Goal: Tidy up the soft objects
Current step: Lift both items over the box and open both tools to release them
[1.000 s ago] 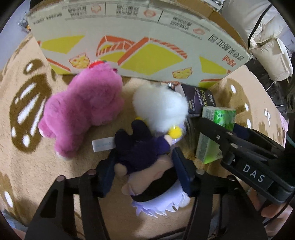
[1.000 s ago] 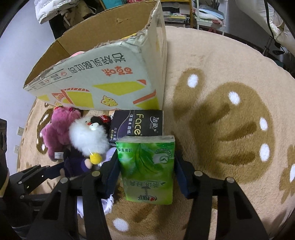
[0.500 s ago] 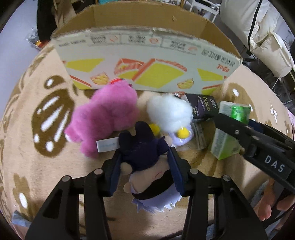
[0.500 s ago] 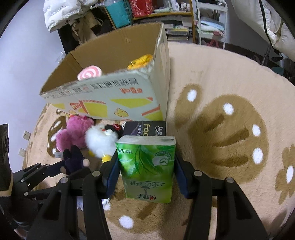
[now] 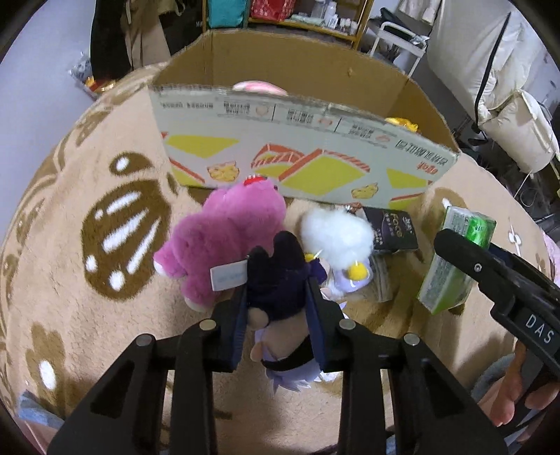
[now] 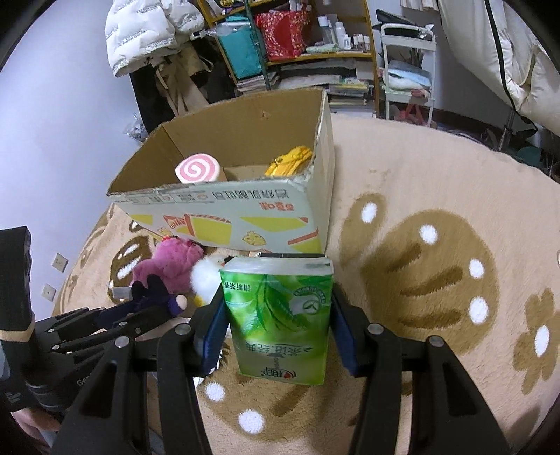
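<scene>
My left gripper (image 5: 276, 297) is shut on a dark purple plush doll (image 5: 276, 276) with pale hair and holds it above the rug. My right gripper (image 6: 278, 311) is shut on a green tissue pack (image 6: 280, 315), also seen in the left wrist view (image 5: 455, 262). A pink plush bear (image 5: 227, 238) and a white fluffy plush (image 5: 336, 234) lie on the rug in front of an open cardboard box (image 5: 301, 140). The box (image 6: 224, 210) holds a pink swirl plush (image 6: 196, 169) and a yellow item (image 6: 290, 161).
A black tissue pack (image 5: 392, 231) lies by the box's right corner. The beige rug (image 6: 437, 245) with brown paw prints covers the floor. Shelves (image 6: 297, 45), a white jacket (image 6: 147, 31) and clutter stand behind the box.
Both grippers have risen with their loads, so the box's inside now shows. The purple doll and the green pack are higher off the rug.
</scene>
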